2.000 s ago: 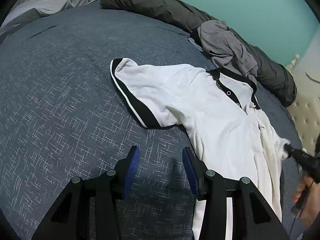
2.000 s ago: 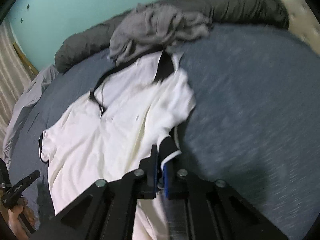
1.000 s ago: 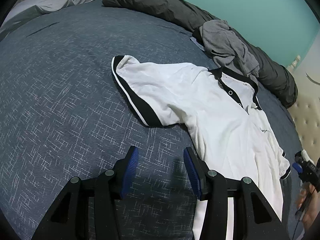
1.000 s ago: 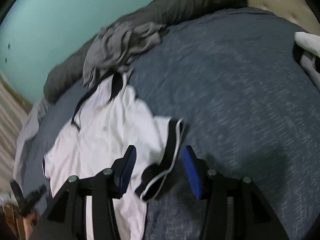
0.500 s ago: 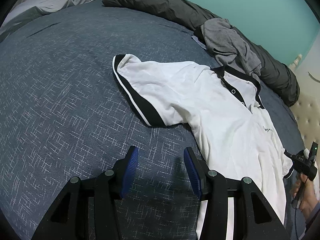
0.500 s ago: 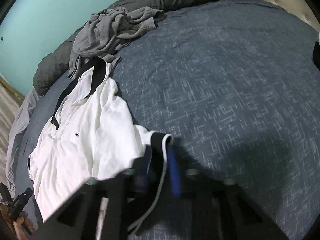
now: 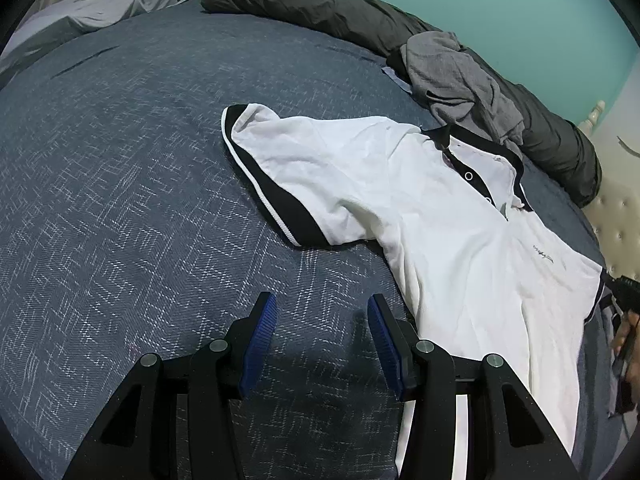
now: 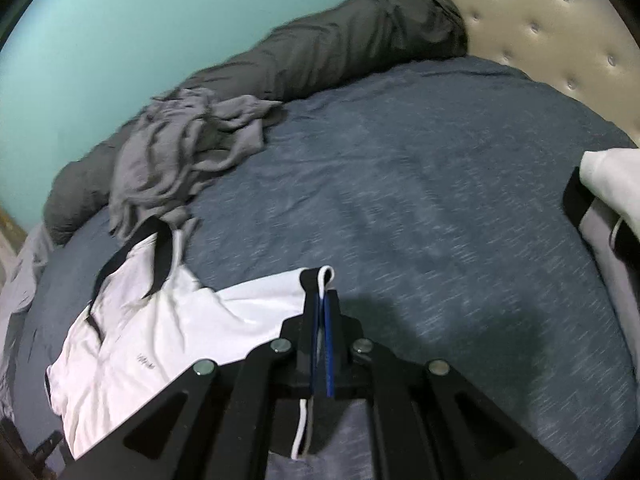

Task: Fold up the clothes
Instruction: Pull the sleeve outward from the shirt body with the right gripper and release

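Observation:
A white polo shirt (image 7: 440, 220) with black collar and cuffs lies face up on the blue bedspread (image 7: 120, 200). Its left sleeve (image 7: 272, 168) is spread out flat. My left gripper (image 7: 320, 308) hovers open over bare bedspread just beside the shirt's side, with nothing between its pads. In the right wrist view, my right gripper (image 8: 323, 292) is shut on the black cuff of the other sleeve (image 8: 316, 276). That sleeve is stretched away from the shirt body (image 8: 160, 340). The hand holding the right gripper (image 7: 630, 340) shows at the right edge of the left wrist view.
A crumpled grey garment (image 7: 460, 76) lies by the shirt's collar, against a long dark grey bolster (image 7: 320, 4). A tufted headboard (image 8: 540, 20) bounds the bed. Another white and black garment (image 8: 608, 176) sits at the right edge. A pale grey sheet (image 7: 100, 4) lies far left.
My right gripper went from open over the sleeve cuff to shut on it and drew the sleeve outward from the shirt. The left gripper has stayed where it was, open.

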`<action>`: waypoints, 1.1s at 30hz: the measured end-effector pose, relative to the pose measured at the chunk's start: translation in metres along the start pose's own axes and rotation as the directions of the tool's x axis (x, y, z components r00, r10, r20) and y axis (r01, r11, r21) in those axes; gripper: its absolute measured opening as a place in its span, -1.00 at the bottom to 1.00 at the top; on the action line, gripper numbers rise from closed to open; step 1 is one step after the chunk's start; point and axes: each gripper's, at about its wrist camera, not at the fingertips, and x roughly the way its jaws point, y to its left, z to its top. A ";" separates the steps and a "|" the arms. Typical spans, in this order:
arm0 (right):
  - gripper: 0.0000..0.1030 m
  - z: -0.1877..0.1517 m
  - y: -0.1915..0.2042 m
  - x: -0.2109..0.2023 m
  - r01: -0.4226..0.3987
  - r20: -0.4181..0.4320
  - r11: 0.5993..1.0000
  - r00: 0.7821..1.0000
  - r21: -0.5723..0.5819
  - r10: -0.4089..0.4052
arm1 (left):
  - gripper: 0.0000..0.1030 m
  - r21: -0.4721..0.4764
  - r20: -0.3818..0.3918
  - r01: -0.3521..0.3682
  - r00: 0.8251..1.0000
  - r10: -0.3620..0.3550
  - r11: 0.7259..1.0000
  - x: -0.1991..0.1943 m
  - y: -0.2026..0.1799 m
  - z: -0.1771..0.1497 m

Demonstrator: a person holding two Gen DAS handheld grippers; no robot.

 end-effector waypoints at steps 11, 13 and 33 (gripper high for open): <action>-0.95 0.010 -0.015 0.074 0.084 -0.185 0.996 0.980 0.024 -0.078 | 0.00 0.000 -0.009 -0.014 1.000 0.014 1.000 0.004 0.004 0.001; -0.88 0.006 -0.012 0.082 0.101 -0.195 0.995 0.976 0.009 -0.097 | 0.00 -0.002 -0.010 -0.017 1.000 0.017 1.000 0.006 0.003 0.000; -0.74 -0.085 -0.017 0.016 -0.193 -0.186 0.971 0.958 0.142 0.218 | 0.00 0.000 -0.008 -0.003 1.000 0.003 1.000 0.004 -0.005 -0.003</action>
